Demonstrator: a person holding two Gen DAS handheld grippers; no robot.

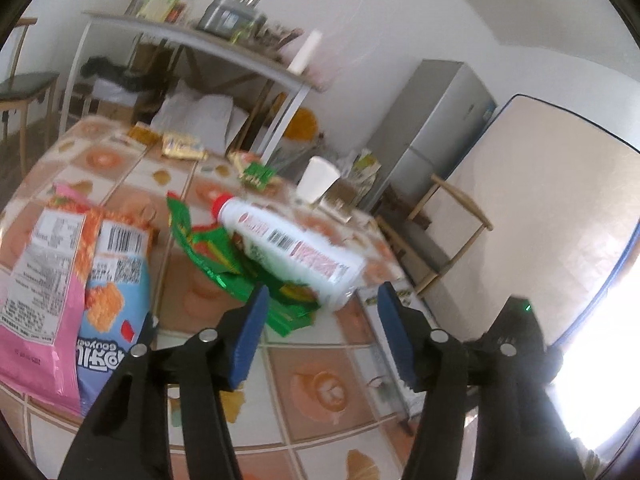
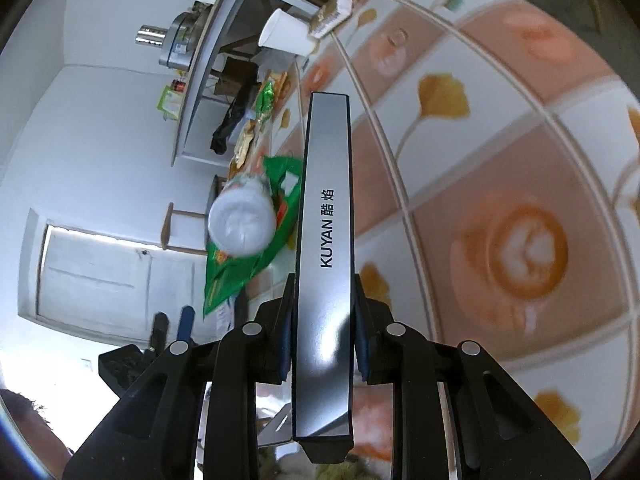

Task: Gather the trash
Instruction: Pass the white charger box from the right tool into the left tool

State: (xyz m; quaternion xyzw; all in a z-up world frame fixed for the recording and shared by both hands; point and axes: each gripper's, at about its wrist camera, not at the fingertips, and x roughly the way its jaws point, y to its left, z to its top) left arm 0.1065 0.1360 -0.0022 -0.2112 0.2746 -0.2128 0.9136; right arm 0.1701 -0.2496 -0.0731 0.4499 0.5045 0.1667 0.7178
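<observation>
A white plastic bottle [image 1: 296, 248] with a red cap lies on a green wrapper [image 1: 224, 256] on the tiled table [image 1: 320, 384]. My left gripper [image 1: 324, 300] is open, its blue fingers just short of the bottle's base. Pink and blue snack bags [image 1: 72, 280] lie to its left. My right gripper [image 2: 322, 320] is shut on a flat silver KUYAN box [image 2: 326, 240] held edge-on over the table. The bottle's base [image 2: 242, 220] and green wrapper [image 2: 244, 264] show left of the box.
A white paper cup [image 1: 318, 180] and small wrappers [image 1: 182, 148] lie farther back on the table. A shelf rack [image 1: 192, 40], a grey fridge [image 1: 432, 128], a wooden chair [image 1: 440, 232] and a leaning board [image 1: 540, 216] stand beyond the table's edge.
</observation>
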